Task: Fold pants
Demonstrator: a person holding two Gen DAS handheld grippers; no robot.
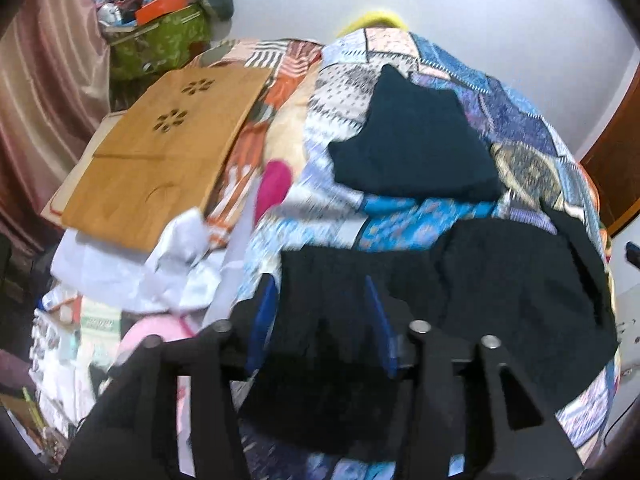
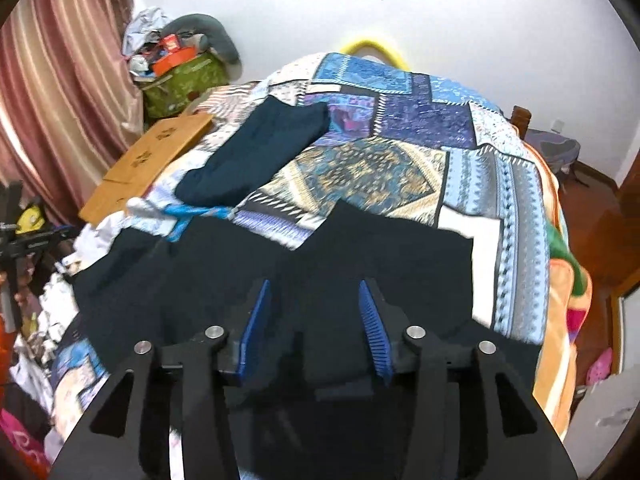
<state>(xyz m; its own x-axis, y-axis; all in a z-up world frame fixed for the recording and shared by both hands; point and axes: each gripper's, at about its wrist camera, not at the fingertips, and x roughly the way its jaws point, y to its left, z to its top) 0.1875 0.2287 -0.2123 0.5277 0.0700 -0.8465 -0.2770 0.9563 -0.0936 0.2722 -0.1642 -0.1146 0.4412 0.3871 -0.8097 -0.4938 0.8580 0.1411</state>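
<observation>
Dark pants (image 1: 500,280) lie spread on a blue patchwork quilt (image 1: 400,216) that covers the bed. In the left wrist view my left gripper (image 1: 320,284) hovers over their left part, its blue pads (image 1: 262,316) apart and gripping nothing. The right wrist view shows the same pants (image 2: 200,272) below my right gripper (image 2: 314,284), which is also open, with dark cloth lying under the gap. A second dark teal garment (image 1: 416,140) (image 2: 248,160) lies folded further up the quilt (image 2: 400,168).
A wooden lap board (image 1: 160,152) (image 2: 152,156) rests on the bed's left side, with white clothes (image 1: 120,268) heaped below it. A green bag (image 1: 160,44) full of clutter and a pink curtain (image 2: 60,100) stand at the far left. The bed drops off at the right (image 2: 560,280).
</observation>
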